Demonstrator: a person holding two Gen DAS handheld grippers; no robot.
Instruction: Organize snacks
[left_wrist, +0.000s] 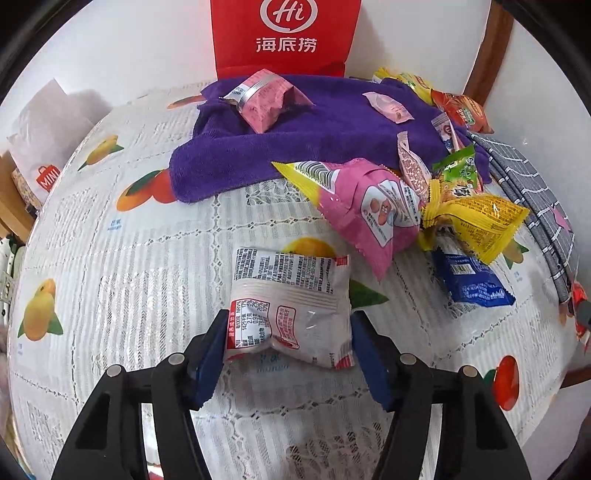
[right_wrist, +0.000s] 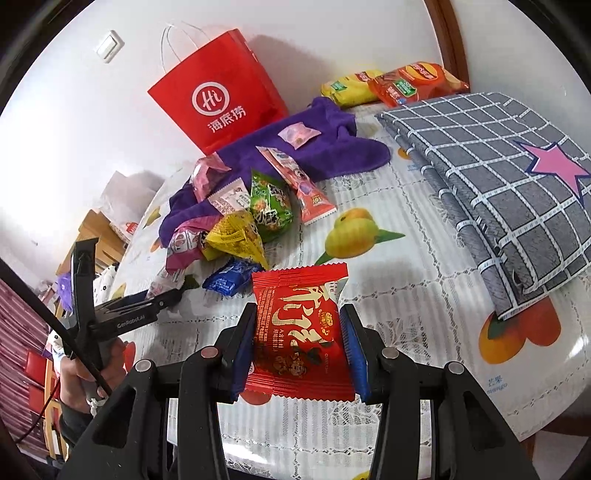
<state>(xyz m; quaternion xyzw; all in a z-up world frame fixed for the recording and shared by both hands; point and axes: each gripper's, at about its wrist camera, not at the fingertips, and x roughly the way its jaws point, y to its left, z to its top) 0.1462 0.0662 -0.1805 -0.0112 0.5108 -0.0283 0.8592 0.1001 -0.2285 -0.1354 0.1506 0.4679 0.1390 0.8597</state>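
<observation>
My left gripper (left_wrist: 288, 328) is shut on a white snack packet (left_wrist: 291, 302) with red print, its blue pads pressing both sides just above the tablecloth. My right gripper (right_wrist: 299, 332) is shut on a red snack packet (right_wrist: 301, 332) with gold lettering, held over the table. A pile of snacks lies ahead: a pink packet (left_wrist: 369, 210), a yellow one (left_wrist: 476, 218), a blue one (left_wrist: 472, 280) and a green one (right_wrist: 269, 206). The left gripper also shows at the left of the right wrist view (right_wrist: 162, 301).
A purple towel (left_wrist: 295, 136) holds two pink packets. A red paper bag (right_wrist: 218, 99) stands against the wall. A folded grey checked cloth (right_wrist: 498, 177) lies at the right. Chip bags (right_wrist: 406, 83) sit at the back. The table has a fruit-print cover (left_wrist: 110, 258).
</observation>
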